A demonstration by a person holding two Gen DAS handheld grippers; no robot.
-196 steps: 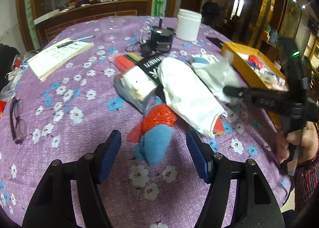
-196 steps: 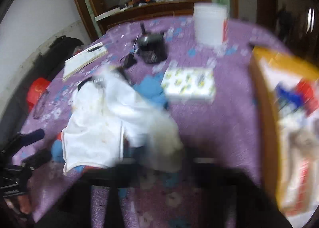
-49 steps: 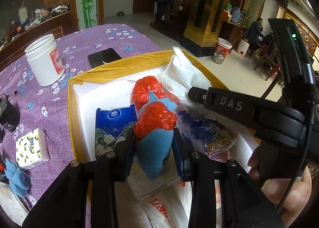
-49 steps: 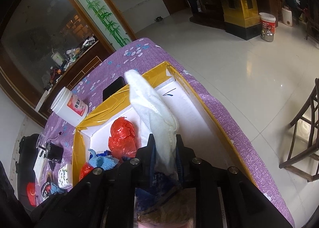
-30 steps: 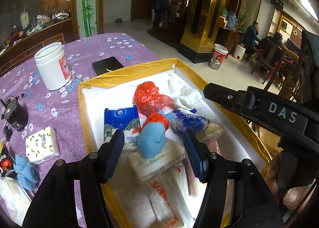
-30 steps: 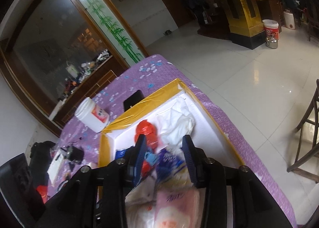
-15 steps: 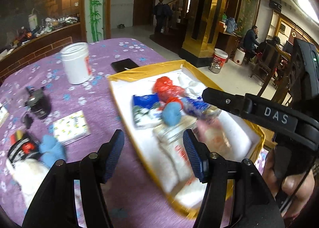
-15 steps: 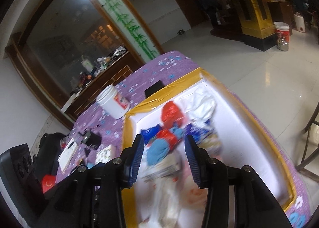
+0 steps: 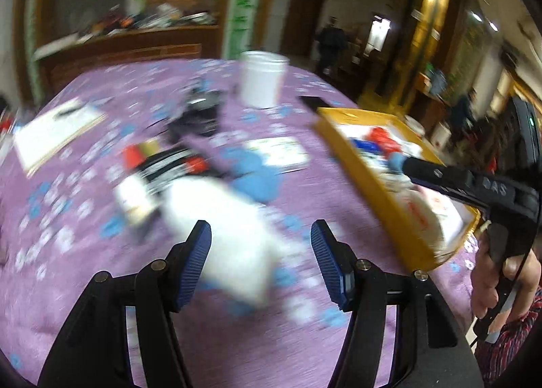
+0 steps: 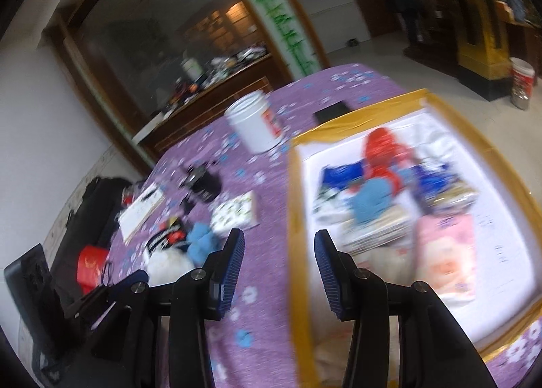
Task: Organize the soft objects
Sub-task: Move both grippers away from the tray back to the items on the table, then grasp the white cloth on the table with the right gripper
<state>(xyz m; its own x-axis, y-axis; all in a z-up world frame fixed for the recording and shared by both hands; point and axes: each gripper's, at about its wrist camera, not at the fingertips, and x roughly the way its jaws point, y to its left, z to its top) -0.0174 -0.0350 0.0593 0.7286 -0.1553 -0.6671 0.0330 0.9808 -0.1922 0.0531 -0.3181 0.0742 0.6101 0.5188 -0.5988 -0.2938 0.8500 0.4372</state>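
- Both of my grippers were spread wide and carried nothing: my left gripper (image 9: 261, 261) hung over the purple flowered tablecloth (image 9: 84, 286), my right gripper (image 10: 279, 272) hung over the near-left rim of the yellow box (image 10: 293, 218)
- Only the left wrist view showed the white cloth (image 9: 223, 235) lying on the table straight ahead of my left fingers (image 9: 194, 262), blurred, with the blue soft piece (image 9: 257, 174) just beyond it and a black-and-white packet (image 9: 152, 178) to its left
- That view also caught my right hand (image 9: 501, 286) on its handle at the right edge, and only the long side wall of the box, so little of what lay inside could be read
- Looking down into the box, the right wrist view showed what the left missed: a red bundle (image 10: 382, 147), a blue soft item (image 10: 371, 201), a blue pack (image 10: 342, 174), a white cloth at the far right corner (image 10: 440, 144) and a pink pack (image 10: 447, 252) nearer me
- Left of the box in that view lay the small printed tissue box (image 10: 235, 211), the blue piece and white cloth beside it, the white jar (image 10: 255, 127) and a dark phone (image 10: 330, 113)
- Both views were smeared, so finer detail could not be told
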